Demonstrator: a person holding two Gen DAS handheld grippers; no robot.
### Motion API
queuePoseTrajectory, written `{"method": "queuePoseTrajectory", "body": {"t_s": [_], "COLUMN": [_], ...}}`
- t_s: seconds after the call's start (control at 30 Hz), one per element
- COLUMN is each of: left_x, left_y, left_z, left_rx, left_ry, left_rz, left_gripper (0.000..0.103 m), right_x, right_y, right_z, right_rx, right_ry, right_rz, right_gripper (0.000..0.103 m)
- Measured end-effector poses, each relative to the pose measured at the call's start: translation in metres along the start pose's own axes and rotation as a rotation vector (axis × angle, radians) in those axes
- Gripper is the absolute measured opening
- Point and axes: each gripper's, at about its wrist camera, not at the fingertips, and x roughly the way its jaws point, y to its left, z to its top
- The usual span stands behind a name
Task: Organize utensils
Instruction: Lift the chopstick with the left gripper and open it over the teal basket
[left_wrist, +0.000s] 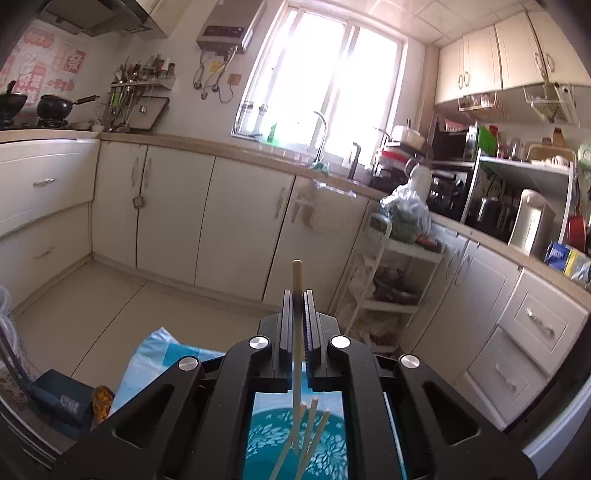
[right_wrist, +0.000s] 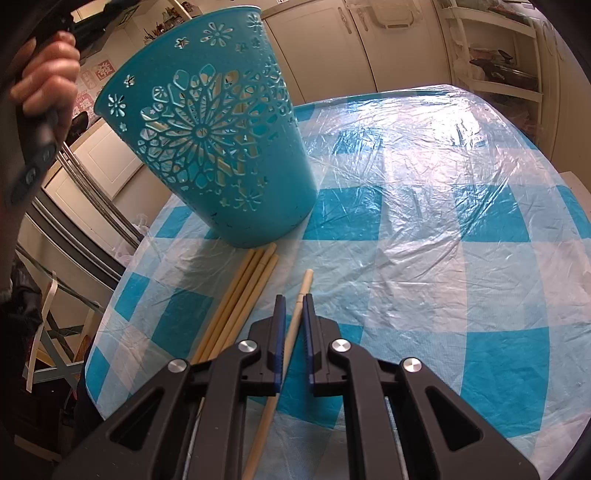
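Chopstick (right_wrist: 291, 328) between right tongs (right_wrist: 293, 306)

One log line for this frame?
left gripper: shut on chopstick above holder | right gripper: open around table chopstick

A bright window (left_wrist: 321, 77) floods the kitchen with daylight above a beige counter (left_wrist: 229, 146) with a tall tap (left_wrist: 322, 134). Cream cabinets (left_wrist: 177, 218) run along two walls over a pale tiled floor (left_wrist: 92, 299). A water heater (left_wrist: 225, 27) hangs left of the window, and wall cupboards (left_wrist: 491, 59) sit at upper right. A black pan (left_wrist: 55, 105) rests on the stove at far left. A white shelf cart (left_wrist: 391, 280) stands in the corner. The table (right_wrist: 443, 221) wears a blue-and-white checked cloth under clear plastic.
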Motion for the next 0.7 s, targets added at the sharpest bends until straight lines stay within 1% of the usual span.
{"method": "queuePoseTrajectory", "body": {"t_s": [0.07, 0.23, 0.27, 0.3, 0.33, 0.37, 0.4, 0.53, 0.6, 0.67, 0.7], "left_x": [0.003, 0.005, 0.005, 0.003, -0.001, -0.008, -0.013, -0.054, -0.079, -0.094, -0.100], "left_y": [-0.001, -0.001, 0.000, 0.002, 0.005, 0.009, 0.012, 0.038, 0.058, 0.074, 0.085], "left_z": [-0.008, -0.029, -0.032, -0.034, -0.036, -0.038, -0.038, -0.044, -0.052, -0.061, -0.071], "left_rx": [0.023, 0.071, 0.081, 0.088, 0.088, 0.085, 0.082, 0.045, 0.008, -0.016, -0.033], "left_ry": [0.027, 0.121, 0.142, 0.157, 0.158, 0.151, 0.145, 0.103, 0.075, 0.069, 0.081], "left_rz": [0.003, 0.016, 0.018, 0.025, 0.035, 0.049, 0.057, 0.111, 0.162, 0.203, 0.226], "left_gripper": [0.005, 0.007, 0.013, 0.024, 0.033, 0.046, 0.053, 0.062, 0.070, 0.073, 0.074], "right_x": [-0.001, -0.001, -0.001, 0.000, 0.000, 0.001, 0.001, 0.003, 0.004, 0.006, 0.008], "right_y": [0.000, 0.001, 0.002, 0.003, 0.004, 0.006, 0.007, 0.014, 0.018, 0.025, 0.028], "right_z": [-0.001, 0.000, -0.001, -0.001, -0.001, -0.001, -0.001, -0.002, -0.003, -0.004, -0.004], "right_rx": [0.000, -0.010, -0.013, -0.014, -0.018, -0.021, -0.027, -0.054, -0.077, -0.107, -0.124], "right_ry": [0.000, -0.001, -0.001, -0.002, -0.002, -0.002, -0.002, -0.003, -0.002, -0.001, -0.001], "right_rz": [-0.001, -0.012, -0.015, -0.017, -0.020, -0.023, -0.028, -0.054, -0.079, -0.114, -0.133], "right_gripper": [0.010, 0.010, 0.010, 0.010, 0.010, 0.010, 0.010, 0.010, 0.010, 0.010, 0.010]}}
